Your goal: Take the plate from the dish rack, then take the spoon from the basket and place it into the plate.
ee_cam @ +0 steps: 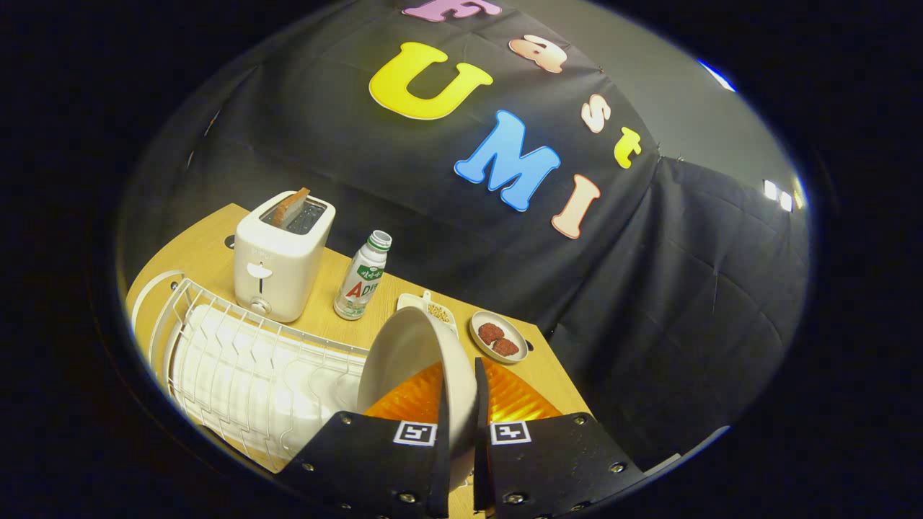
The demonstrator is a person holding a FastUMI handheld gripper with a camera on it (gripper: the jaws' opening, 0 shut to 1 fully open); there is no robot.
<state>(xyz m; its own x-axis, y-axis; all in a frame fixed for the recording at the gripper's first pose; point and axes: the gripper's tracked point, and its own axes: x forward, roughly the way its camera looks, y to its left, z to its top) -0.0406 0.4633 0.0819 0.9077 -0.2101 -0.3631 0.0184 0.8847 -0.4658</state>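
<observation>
While the gripper [459, 404] is pinching the rim of the plate [411, 353] between both fingers, the plate is hanging on edge, lifted just above the near end of the white dish rack [238, 360]. So the first step, taking the plate out, looks to be nearly done; it is not yet resting on the worktop [209, 245]. Beyond the fingers a toaster [281, 252] with a slice in it, a bottle [362, 277], a small white dish [433, 308] and a saucer [499, 337] of reddish food are standing. Next the plate probably needs carrying clear of the wires and laying flat on bare worktop before releasing. I cannot make out the spoon or basket.
</observation>
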